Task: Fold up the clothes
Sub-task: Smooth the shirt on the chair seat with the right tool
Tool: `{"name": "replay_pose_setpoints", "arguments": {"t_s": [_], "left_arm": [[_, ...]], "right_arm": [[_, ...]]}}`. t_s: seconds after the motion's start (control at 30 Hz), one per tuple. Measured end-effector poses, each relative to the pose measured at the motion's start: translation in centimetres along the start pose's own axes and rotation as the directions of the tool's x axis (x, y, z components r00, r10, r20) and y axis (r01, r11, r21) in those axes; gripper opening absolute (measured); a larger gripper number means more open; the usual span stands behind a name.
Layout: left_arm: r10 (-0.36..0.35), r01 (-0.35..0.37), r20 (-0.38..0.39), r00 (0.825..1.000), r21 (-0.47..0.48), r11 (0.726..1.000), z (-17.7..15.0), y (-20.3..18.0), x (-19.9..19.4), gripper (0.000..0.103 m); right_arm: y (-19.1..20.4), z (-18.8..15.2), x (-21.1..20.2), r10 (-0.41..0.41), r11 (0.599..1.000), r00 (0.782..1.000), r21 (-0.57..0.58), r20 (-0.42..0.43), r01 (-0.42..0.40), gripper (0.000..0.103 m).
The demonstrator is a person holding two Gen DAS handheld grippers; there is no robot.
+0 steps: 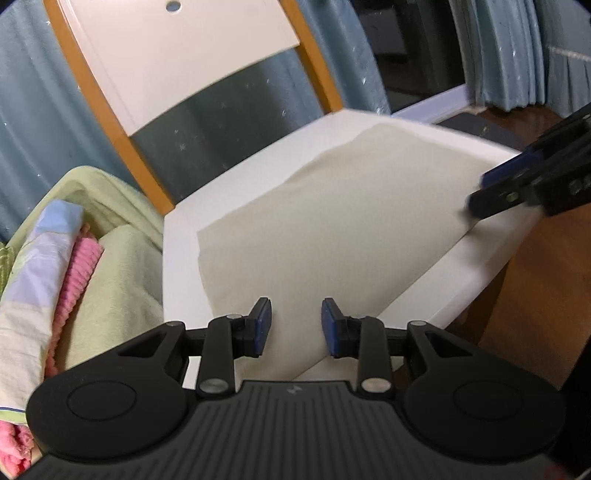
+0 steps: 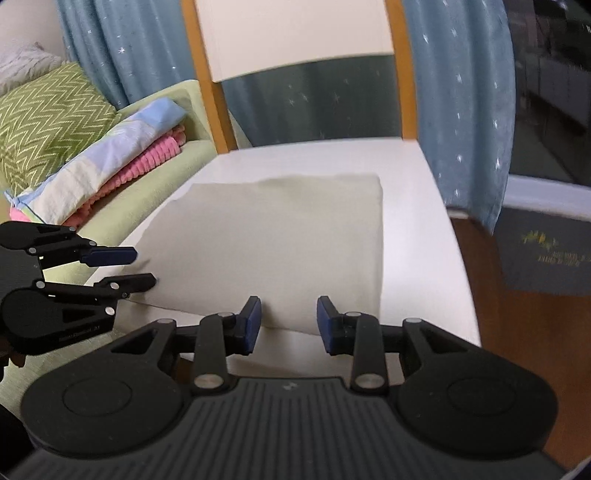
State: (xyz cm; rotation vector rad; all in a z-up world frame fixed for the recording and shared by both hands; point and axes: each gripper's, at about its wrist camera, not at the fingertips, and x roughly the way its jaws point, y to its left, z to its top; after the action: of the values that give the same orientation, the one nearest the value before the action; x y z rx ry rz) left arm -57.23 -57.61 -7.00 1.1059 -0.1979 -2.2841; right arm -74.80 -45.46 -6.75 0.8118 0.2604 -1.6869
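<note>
A pale beige folded cloth (image 1: 325, 221) lies flat on the white seat of a chair (image 1: 236, 181); it also shows in the right wrist view (image 2: 273, 240). My left gripper (image 1: 296, 326) is open and empty, its jaws straddling the cloth's near corner. It shows at the left of the right wrist view (image 2: 142, 267), open at the cloth's left edge. My right gripper (image 2: 289, 325) is open and empty over the cloth's near edge. It shows at the right of the left wrist view (image 1: 476, 195), at the cloth's right edge.
The chair (image 2: 310, 155) has orange-brown posts and a white backrest (image 2: 295, 33). A stack of folded clothes, pink and patterned (image 2: 110, 162), lies on a green surface to the left, with a zigzag pillow (image 2: 44, 118). Blue curtains (image 2: 454, 110) hang behind. Wooden floor (image 1: 535, 277) lies right.
</note>
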Motion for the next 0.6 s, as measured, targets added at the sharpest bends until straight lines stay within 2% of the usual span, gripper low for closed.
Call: {"name": "replay_pose_setpoints", "arguments": {"t_s": [0.1, 0.23, 0.43, 0.6], "left_arm": [[-0.013, 0.013, 0.008, 1.000, -0.007, 1.000, -0.3, 0.4, -0.2, 0.038], [-0.041, 0.042, 0.038, 0.998, -0.023, 0.999, 0.8, 1.1, -0.4, 0.038], [-0.008, 0.007, 0.063, 0.998, 0.026, 1.000, 3.6, 2.3, 2.0, 0.038], [-0.051, 0.053, 0.062, 0.997, -0.025, 0.998, 6.1, 4.1, 5.5, 0.038]], "right_arm": [[-0.7, 0.1, -0.6, 0.011, 0.999, 1.000, 0.030, 0.023, -0.011, 0.024], [-1.2, 1.6, -1.1, 0.009, 0.999, 0.997, 0.046, 0.083, -0.013, 0.025], [-1.4, 4.9, 2.1, -0.056, 0.997, 0.995, -0.045, 0.080, 0.060, 0.025], [-1.5, 7.1, 5.8, -0.100, 0.992, 0.993, -0.075, 0.060, 0.104, 0.025]]}}
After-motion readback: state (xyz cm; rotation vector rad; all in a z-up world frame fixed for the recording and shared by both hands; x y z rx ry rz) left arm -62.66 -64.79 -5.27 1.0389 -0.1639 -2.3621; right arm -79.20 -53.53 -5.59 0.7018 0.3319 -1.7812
